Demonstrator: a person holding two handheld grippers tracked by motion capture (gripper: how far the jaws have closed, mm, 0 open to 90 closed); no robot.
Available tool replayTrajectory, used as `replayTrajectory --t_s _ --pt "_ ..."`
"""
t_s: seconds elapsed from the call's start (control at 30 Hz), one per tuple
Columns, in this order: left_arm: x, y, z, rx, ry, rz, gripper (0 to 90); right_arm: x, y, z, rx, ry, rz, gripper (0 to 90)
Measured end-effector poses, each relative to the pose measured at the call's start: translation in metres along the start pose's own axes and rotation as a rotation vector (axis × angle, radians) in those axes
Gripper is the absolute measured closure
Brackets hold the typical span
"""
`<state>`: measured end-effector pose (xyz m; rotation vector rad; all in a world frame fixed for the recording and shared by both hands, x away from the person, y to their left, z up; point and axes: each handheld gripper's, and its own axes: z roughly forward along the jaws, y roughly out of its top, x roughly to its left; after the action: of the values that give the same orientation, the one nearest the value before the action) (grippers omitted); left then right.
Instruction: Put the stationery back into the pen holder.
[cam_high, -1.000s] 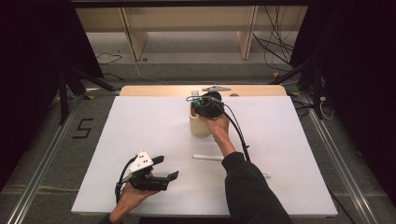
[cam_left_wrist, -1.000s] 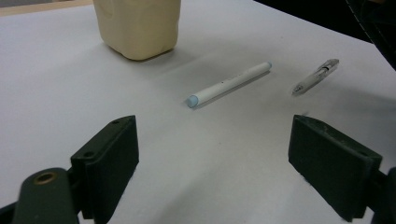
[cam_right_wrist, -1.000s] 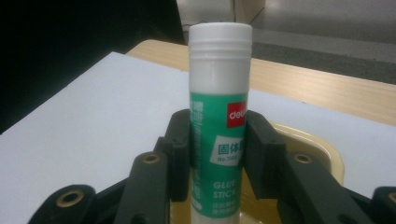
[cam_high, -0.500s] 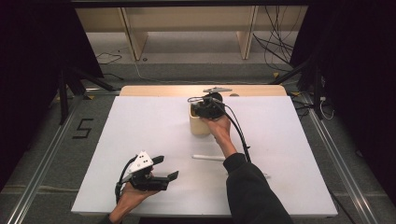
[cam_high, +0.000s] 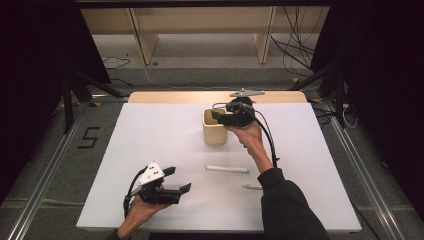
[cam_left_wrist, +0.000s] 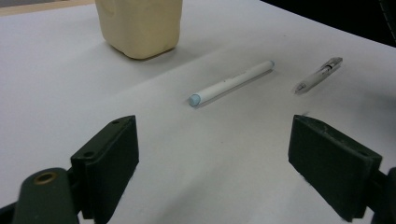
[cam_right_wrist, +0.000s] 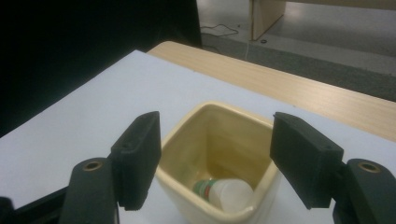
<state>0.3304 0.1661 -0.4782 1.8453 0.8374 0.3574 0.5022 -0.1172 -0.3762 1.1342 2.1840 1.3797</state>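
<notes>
The right gripper hangs just above the cream cup, jaws spread wide and empty, with a small white bottle lying at the cup's bottom. Nearer the person than the cup lie a white marker and, beside it, a pen. The left gripper rests well apart from the cup, jaws spread, facing the marker.

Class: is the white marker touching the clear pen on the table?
Apart. The left gripper view shows bare table between the white marker and the clear pen.

I see a white table with a cream cup standing on it. Nearer to me than the cup lies a white marker, and just beyond the marker a clear pen.
</notes>
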Motion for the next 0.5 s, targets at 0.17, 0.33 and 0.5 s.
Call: replayTrajectory --t_s 0.17,0.33,0.5 --pt "0.000 0.000 0.000 -0.004 0.003 0.000 16.0 -0.003 -0.004 -0.020 0.006 0.035 -0.024 33.6" --pt "0.001 0.000 0.000 -0.003 0.006 0.002 15.9 -0.004 -0.011 -0.032 0.045 0.061 -0.056 32.9" --pt "0.001 0.000 0.000 -0.004 0.008 0.000 15.9 0.001 -0.020 -0.040 0.091 0.079 -0.118 32.6"
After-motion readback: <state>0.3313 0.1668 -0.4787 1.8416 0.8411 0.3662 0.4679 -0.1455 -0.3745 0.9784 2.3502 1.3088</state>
